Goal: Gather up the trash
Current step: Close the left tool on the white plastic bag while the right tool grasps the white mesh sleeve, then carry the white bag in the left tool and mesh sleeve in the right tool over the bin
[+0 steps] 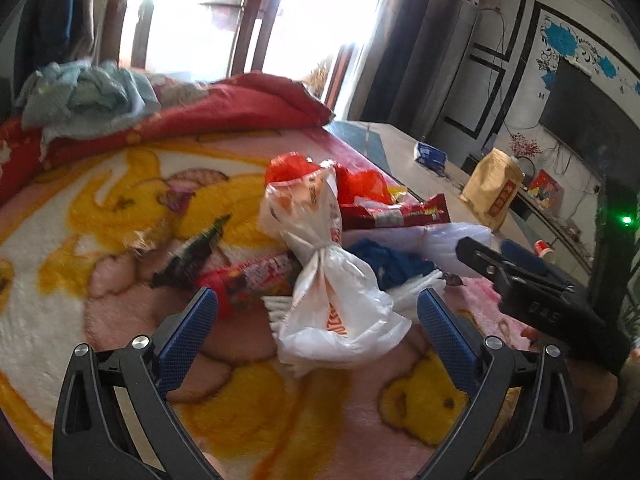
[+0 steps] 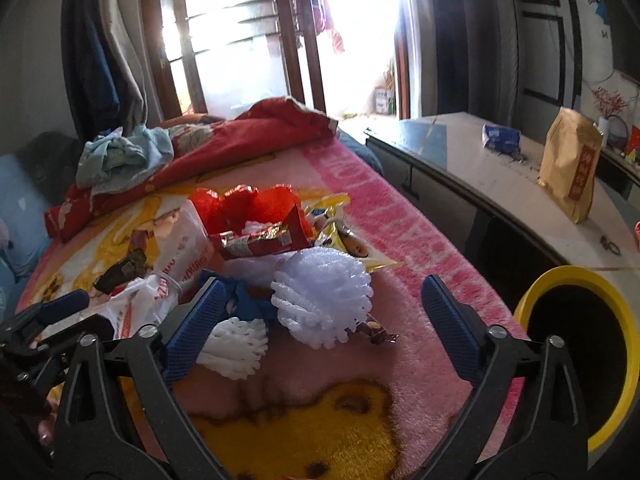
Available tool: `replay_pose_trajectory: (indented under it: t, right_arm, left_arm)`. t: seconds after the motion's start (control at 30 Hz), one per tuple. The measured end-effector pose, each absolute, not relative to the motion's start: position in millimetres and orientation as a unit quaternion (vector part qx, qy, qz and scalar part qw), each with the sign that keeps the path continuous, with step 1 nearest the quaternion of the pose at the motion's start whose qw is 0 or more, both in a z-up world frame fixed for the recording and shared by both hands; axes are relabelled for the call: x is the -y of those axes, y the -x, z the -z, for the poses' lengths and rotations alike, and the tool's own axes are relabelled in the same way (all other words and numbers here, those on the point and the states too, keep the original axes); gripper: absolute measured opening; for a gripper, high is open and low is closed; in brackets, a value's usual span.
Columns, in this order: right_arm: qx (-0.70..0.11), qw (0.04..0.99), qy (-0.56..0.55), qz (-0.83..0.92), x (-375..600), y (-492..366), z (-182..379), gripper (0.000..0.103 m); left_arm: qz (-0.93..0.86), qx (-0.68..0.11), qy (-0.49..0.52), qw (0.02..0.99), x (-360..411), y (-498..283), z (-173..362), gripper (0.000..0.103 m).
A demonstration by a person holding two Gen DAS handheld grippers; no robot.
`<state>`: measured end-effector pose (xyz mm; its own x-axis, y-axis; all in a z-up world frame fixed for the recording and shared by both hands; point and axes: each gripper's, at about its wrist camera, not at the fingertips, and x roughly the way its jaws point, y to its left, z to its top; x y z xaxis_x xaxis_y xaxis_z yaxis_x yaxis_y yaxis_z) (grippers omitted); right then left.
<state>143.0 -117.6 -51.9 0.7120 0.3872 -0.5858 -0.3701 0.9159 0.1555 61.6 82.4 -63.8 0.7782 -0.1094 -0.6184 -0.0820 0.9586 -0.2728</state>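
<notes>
A pile of trash lies on a pink and yellow blanket [image 1: 100, 216]. In the left wrist view my left gripper [image 1: 318, 306] is open, its blue pads either side of a knotted white plastic bag [image 1: 328, 276]. Behind the bag are red snack wrappers [image 1: 396, 214], a red plastic bag [image 1: 292, 166], a dark wrapper [image 1: 192, 252] and blue plastic [image 1: 384, 260]. In the right wrist view my right gripper [image 2: 324, 298] is open around a white foam net [image 2: 324, 294]; a smaller foam net [image 2: 236, 346] lies by its left pad. A yellow bin [image 2: 580, 344] stands at the right.
A red quilt [image 2: 224, 140] and crumpled light-blue cloth [image 2: 124, 152] lie at the bed's far end. A low table [image 2: 500, 176] at the right holds a gold paper bag [image 2: 570, 164] and a blue packet [image 2: 500, 136]. The right gripper's body [image 1: 540, 284] shows at the left view's right.
</notes>
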Motion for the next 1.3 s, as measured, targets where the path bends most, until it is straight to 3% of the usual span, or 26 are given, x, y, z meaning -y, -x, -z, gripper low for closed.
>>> replay_pose_trajectory:
  t: [0.23, 0.33, 0.47, 0.57, 0.67, 0.87, 1.3]
  right_arm:
    - [-0.335, 0.917, -0.016, -0.215, 114, -151, 61, 0.074]
    - [-0.34, 0.914, -0.015, -0.222, 113, -153, 63, 0.059]
    - [-0.349, 0.908, -0.012, -0.23, 112, -153, 65, 0.037]
    - [-0.345, 0.909, -0.01, -0.232, 114, -150, 63, 0.03]
    - [-0.336, 0.913, -0.012, -0.233, 117, -145, 57, 0.027]
    - [-0.315, 0.918, -0.019, -0.238, 125, -136, 40, 0.025]
    - [-0.245, 0.945, 0.093, -0.197, 129, -103, 19, 0.025]
  left_arm:
    - [0.015, -0.352, 0.144, 0.925, -74, -70, 72, 0.095]
    - [0.024, -0.358, 0.139, 0.923, -69, -70, 73, 0.078]
    - [0.03, -0.362, 0.135, 0.922, -65, -69, 74, 0.068]
    - [0.032, -0.36, 0.131, 0.923, -63, -67, 73, 0.061]
    - [0.032, -0.354, 0.127, 0.926, -64, -65, 70, 0.049]
    - [0.034, -0.327, 0.132, 0.935, -69, -59, 57, 0.035]
    - [0.046, -0.274, 0.122, 0.953, -67, -43, 23, 0.031]
